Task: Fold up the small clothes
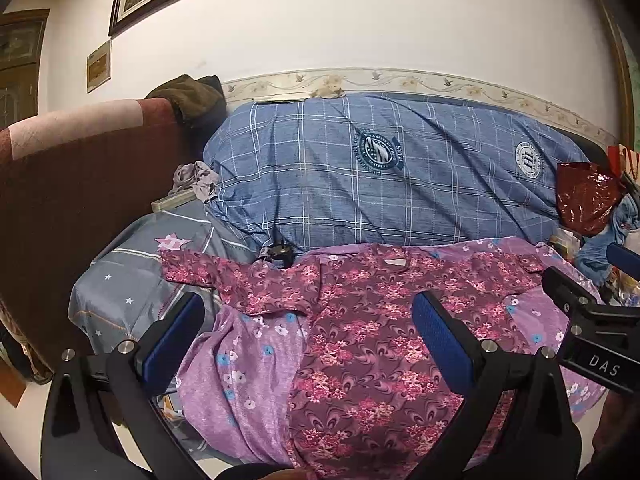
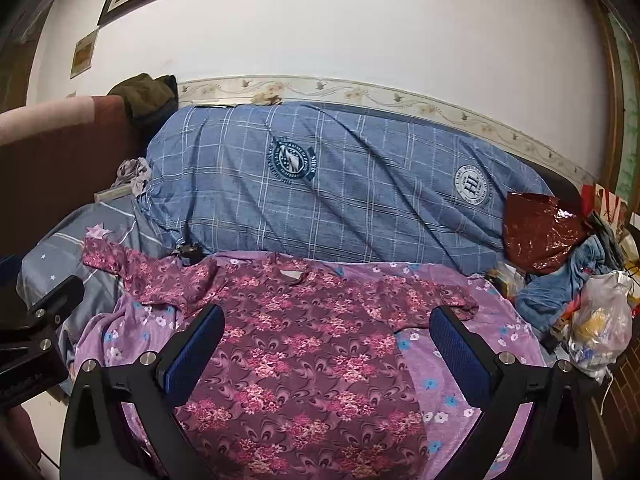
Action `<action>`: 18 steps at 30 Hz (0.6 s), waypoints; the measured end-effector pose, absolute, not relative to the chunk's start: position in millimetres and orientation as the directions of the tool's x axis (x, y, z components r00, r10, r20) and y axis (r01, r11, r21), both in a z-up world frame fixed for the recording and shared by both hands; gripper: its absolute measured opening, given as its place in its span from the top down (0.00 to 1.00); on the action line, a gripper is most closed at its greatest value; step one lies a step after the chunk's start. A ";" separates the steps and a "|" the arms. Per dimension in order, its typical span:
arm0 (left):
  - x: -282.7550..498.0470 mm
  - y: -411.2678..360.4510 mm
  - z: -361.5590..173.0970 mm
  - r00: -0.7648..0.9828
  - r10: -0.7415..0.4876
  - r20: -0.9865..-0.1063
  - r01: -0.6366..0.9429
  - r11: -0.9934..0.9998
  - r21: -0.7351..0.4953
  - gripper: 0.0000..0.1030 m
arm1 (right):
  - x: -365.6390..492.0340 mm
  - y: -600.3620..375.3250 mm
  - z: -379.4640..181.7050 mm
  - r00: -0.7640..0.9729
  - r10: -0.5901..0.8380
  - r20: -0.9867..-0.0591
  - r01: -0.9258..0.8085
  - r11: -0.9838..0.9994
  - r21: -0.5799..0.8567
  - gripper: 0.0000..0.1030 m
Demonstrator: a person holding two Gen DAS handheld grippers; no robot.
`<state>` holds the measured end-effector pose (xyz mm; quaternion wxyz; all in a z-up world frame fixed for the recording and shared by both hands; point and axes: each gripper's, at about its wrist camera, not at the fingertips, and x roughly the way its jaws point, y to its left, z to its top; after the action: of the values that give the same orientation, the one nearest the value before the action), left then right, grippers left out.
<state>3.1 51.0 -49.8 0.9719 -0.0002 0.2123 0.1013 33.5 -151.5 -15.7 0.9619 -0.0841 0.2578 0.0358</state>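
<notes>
A maroon top with pink flowers (image 1: 368, 328) lies spread flat, neck away from me, on a lilac flowered cloth (image 1: 236, 360). Its left sleeve (image 1: 200, 272) stretches out over a grey star-print sheet. It also shows in the right wrist view (image 2: 304, 352), its right sleeve (image 2: 432, 296) lying out flat. My left gripper (image 1: 308, 320) is open and empty above the top's left half. My right gripper (image 2: 326, 332) is open and empty above the top's middle. The right gripper's body shows at the right edge of the left wrist view (image 1: 592, 320).
A blue checked quilt (image 1: 380, 168) is heaped behind the top along the wall. A brown sofa arm (image 1: 72, 184) stands at the left. A red foil bag (image 2: 540, 232), blue clothes (image 2: 560, 280) and a plastic bag (image 2: 600, 320) crowd the right side.
</notes>
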 end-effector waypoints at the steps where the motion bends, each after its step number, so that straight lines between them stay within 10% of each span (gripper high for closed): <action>1: 4.9 51.3 -50.3 0.887 0.200 -0.417 -0.200 0.979 0.044 0.00 | 33.4 -149.4 -17.6 0.864 0.029 -0.503 -0.116 0.983 -0.143 0.00; 18: 25.5 46.0 -64.1 0.858 0.204 -0.472 -0.206 0.977 0.046 0.00 | 55.4 -142.8 -50.6 0.842 0.014 -0.540 -0.107 0.984 -0.140 0.00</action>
<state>25.5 46.0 -64.1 0.9638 -0.0030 0.2445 0.1063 55.4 -142.8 -50.6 0.9560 -0.0826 0.2796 0.0316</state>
